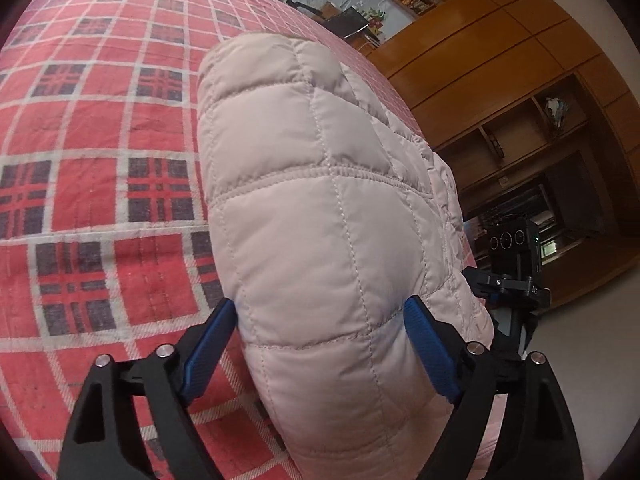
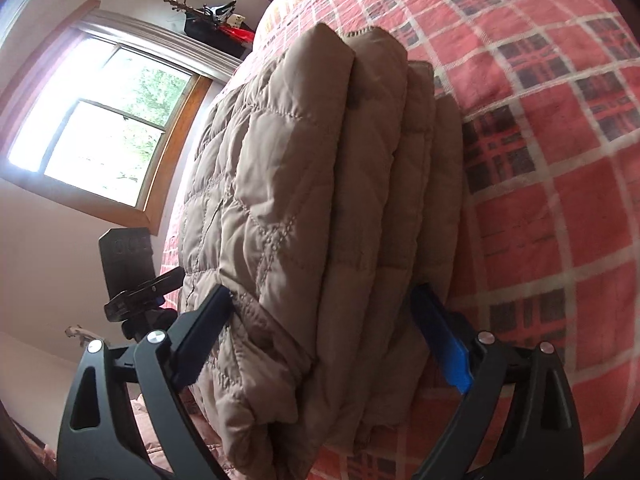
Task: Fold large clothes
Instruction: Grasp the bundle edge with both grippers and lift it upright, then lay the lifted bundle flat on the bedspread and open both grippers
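both grippers, left gripper [image 1: 320, 344] and right gripper [image 2: 324, 332], have jaws clenched across the folded jacket [image 1: 320, 200] mid-frame on the plaid bed [image 1: 100, 140], so its puffy, slippery layers could spring apart if either grip slackens.

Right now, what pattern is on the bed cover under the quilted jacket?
Red plaid with white lines and dark blue squares on the bed cover; clearest in the left wrist view.

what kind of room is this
Most likely a bedroom in a home: a bed under a red plaid blanket, a wooden wardrobe and shelf unit along one wall, and a wood-framed window.
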